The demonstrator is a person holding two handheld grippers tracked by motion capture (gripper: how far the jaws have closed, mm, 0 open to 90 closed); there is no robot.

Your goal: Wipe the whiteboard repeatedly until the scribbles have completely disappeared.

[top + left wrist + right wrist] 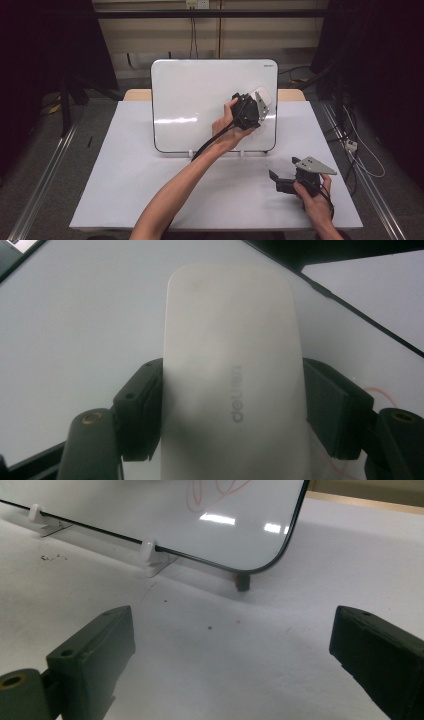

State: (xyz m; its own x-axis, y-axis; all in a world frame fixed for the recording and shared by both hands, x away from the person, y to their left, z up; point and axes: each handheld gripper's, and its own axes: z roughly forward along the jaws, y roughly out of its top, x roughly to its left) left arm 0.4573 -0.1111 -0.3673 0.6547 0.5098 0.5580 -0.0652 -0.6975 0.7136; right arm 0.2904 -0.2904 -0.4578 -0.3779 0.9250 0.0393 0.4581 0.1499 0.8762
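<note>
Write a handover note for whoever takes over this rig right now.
Left gripper: shut on the white eraser, held against the right part of the whiteboard.
Right gripper: open, nothing between its jaws, low over the white table in front of the board's lower right corner.
Whiteboard: propped upright on white clips.
Done: eraser picked up and brought to the board.
Left: red scribble remains on the board; it looks due for wiping.

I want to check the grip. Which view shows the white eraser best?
The left gripper view: the white eraser sits large between the clamping jaws. The high view shows it small against the whiteboard, partly behind the left tool.
</note>
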